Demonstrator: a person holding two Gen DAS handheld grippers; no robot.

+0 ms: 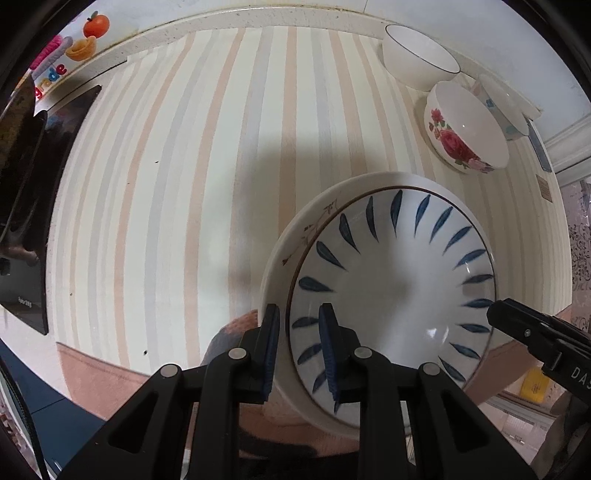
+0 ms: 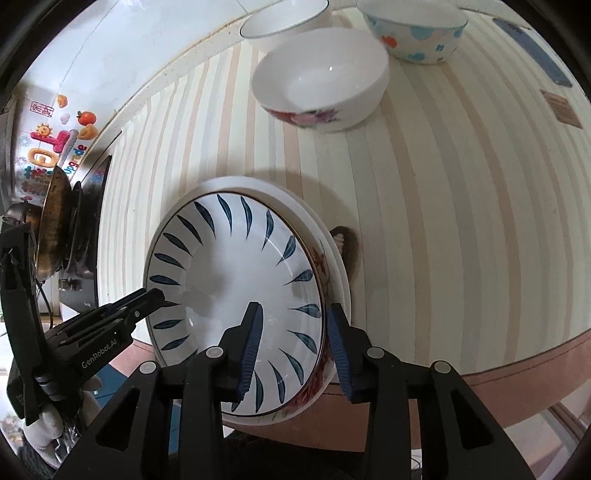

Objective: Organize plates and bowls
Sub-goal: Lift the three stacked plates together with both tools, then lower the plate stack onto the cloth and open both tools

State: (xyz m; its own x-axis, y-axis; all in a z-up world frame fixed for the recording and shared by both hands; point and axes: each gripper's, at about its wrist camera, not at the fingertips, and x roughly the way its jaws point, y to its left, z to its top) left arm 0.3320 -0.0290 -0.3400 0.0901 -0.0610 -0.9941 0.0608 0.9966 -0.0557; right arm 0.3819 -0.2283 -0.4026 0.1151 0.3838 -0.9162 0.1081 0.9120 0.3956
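Note:
A stack of plates, with a blue-leaf plate (image 1: 391, 280) (image 2: 229, 280) on top and a flower-rimmed plate (image 2: 321, 266) and a white plate (image 1: 280, 258) beneath, sits over the front edge of the striped table. My left gripper (image 1: 298, 314) is shut on the stack's left rim, one pad inside and one outside. My right gripper (image 2: 294, 310) straddles the right rim, and its inner pad stands clear of it, so it is open. At the back right stand a white bowl (image 1: 417, 55) (image 2: 284, 18), a rose bowl (image 1: 461, 125) (image 2: 321, 85) and a blue-spotted bowl (image 1: 506, 107) (image 2: 417, 29).
A striped cloth (image 1: 221, 147) covers the table, whose pink front edge (image 2: 517, 362) runs under the stack. A dark wok on a stove (image 2: 55, 221) stands at the far left. A tiled wall with fruit stickers (image 1: 92, 26) closes the back. A flat blue object (image 2: 532, 51) lies far right.

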